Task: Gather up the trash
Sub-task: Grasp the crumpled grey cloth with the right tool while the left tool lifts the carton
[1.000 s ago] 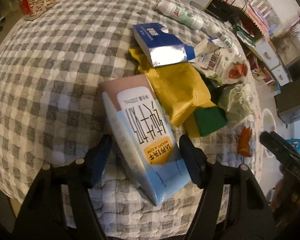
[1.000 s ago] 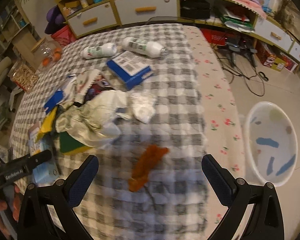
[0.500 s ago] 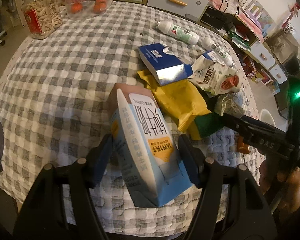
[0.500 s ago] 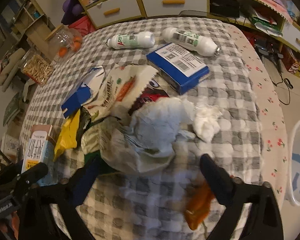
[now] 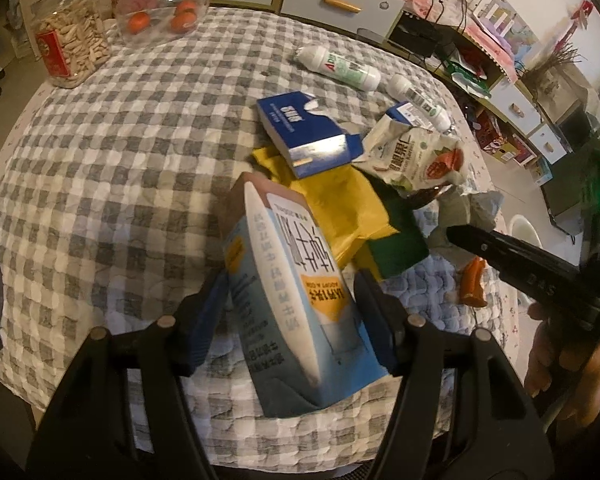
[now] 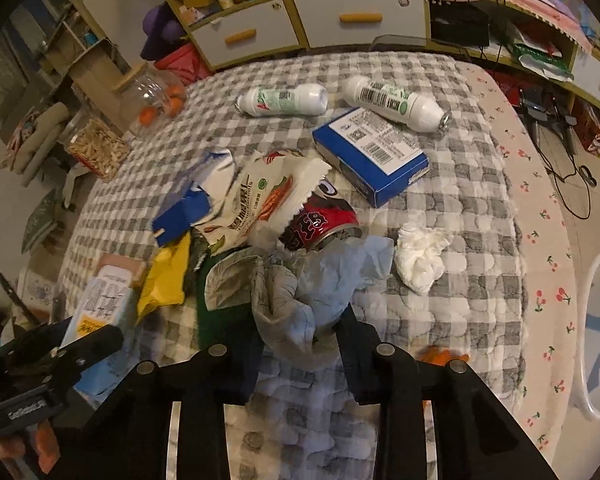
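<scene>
While my left tool [image 5: 290, 308] sits clamped on the blue milk carton [image 5: 296, 292], its two pads pressed against the carton's sides near the bottom end, I worry about the grip: the carton is tall and held low, tilted, so it may pivot or slip out as I carry it. If it swings, its top could drag the yellow wrapper [image 5: 340, 204] and the green packet [image 5: 396, 240] just beside it.

My right tool [image 6: 300, 344] is narrowed around the crumpled grey-blue plastic bag [image 6: 300, 280], with the pads at either side of it; I cannot tell whether they truly pinch it or only brush it. Such soft stuff compresses, so I judge it could slide free on lifting. The bag also touches the red can [image 6: 320, 224] and the snack bag [image 6: 260, 196], which may get pulled along and roll on the checked table [image 6: 460, 216].

The white tissue [image 6: 420, 260], the blue box [image 6: 372, 160] and two white bottles [image 6: 284, 100] lie apart on the table, uncollected. The orange scrap [image 6: 440, 358] sits near the table's edge beside my right tool, and a careless sweep could knock it to the floor, short of the white basin [image 6: 592, 300] below.
</scene>
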A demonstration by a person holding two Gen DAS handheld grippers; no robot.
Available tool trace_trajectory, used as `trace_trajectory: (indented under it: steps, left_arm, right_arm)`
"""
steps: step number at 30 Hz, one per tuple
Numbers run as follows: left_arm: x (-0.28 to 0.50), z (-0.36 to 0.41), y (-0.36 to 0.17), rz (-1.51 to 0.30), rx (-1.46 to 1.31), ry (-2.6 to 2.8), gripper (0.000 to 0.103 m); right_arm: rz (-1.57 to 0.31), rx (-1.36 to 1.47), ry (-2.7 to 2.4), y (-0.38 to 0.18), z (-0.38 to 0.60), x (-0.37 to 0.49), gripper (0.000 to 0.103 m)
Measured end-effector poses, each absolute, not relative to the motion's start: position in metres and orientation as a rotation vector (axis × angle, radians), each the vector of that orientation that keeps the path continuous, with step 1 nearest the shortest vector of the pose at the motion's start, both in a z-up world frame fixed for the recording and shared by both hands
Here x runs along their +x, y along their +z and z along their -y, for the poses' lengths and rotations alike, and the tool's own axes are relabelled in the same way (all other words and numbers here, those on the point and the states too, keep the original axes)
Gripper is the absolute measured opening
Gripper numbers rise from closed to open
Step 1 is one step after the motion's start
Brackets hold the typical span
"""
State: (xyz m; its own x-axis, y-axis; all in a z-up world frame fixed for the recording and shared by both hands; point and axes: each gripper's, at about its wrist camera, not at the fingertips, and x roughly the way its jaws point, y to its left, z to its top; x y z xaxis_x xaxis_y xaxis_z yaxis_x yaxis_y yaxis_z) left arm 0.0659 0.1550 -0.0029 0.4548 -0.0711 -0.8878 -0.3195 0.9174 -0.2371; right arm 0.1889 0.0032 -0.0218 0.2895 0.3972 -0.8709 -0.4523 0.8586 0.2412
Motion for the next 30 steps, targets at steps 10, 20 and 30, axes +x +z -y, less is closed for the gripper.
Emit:
trace_trajectory:
  steps: [10,20,30]
  left_arm:
    - [0.078,-0.131,0.003,-1.095,-0.399,0.094,0.065]
    - [0.086,-0.099,0.013,-1.079,-0.389,0.025,0.065]
    - [0.098,-0.061,0.011,-1.097,-0.350,-0.032,0.065]
  right_arm:
    - [-1.118,0.026,0.560,0.009,0.048,0.177,0.033]
    - [-1.128,0.158,0.543,0.031,0.112,0.175,0.033]
    - [-1.361,0.073,0.440,-0.024,0.130,0.176,0.033]
